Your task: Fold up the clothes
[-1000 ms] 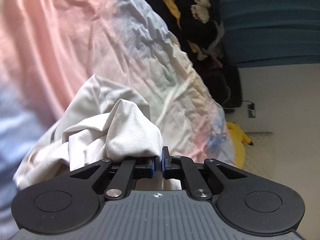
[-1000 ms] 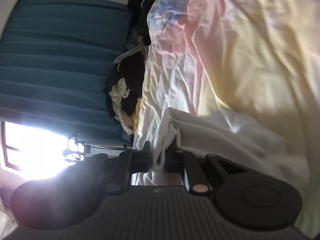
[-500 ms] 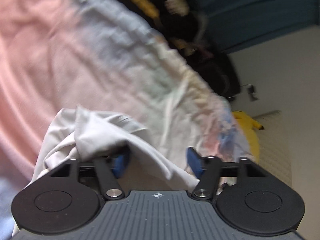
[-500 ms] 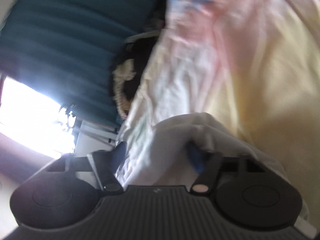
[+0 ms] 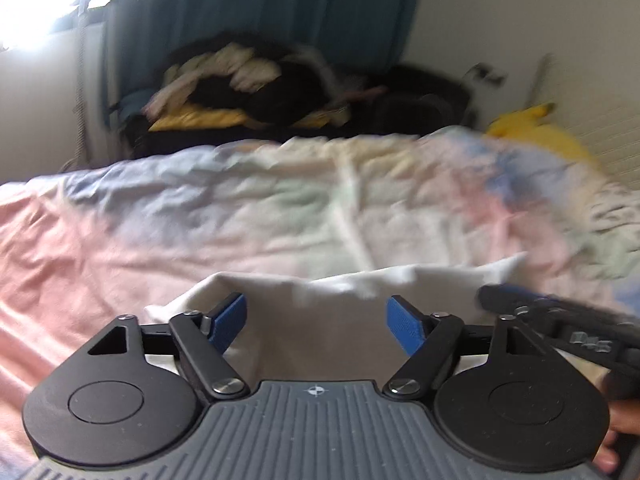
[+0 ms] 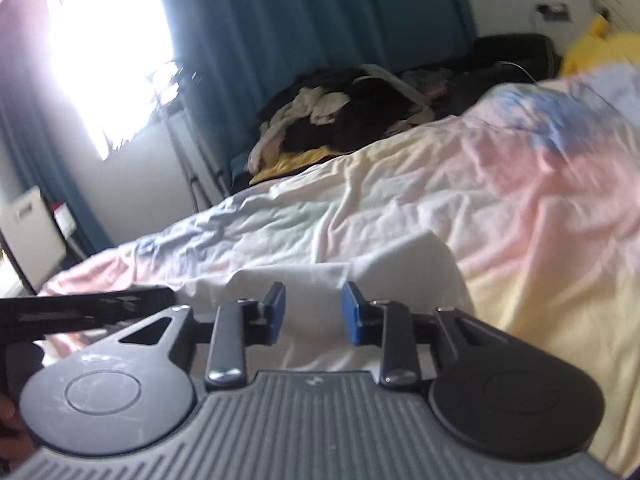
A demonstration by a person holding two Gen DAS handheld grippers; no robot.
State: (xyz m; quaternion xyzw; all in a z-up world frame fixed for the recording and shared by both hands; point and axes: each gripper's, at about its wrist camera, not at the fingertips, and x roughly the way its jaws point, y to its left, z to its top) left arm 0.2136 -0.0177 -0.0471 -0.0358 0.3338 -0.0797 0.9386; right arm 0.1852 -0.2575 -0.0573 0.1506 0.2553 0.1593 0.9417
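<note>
Plainly two grippers (image 5: 316,322) (image 6: 313,312) parted, one white garment (image 5: 320,320)

R gripper (image 6: 312,312) w/ blue pads (image 6: 354,314) spread apart, nothing between them, over white garment (image 6: 344,280) lying flat on the pastel bedsheet (image 6: 520,208). L gripper (image 6: 88,312) pokes in from the left, just beside. Dark clothes pile (image 6: 360,116) past bed's far edge, teal curtain (image 6: 320,20) behind; yellow plush (image 6: 600,48) at far right corner.
</note>
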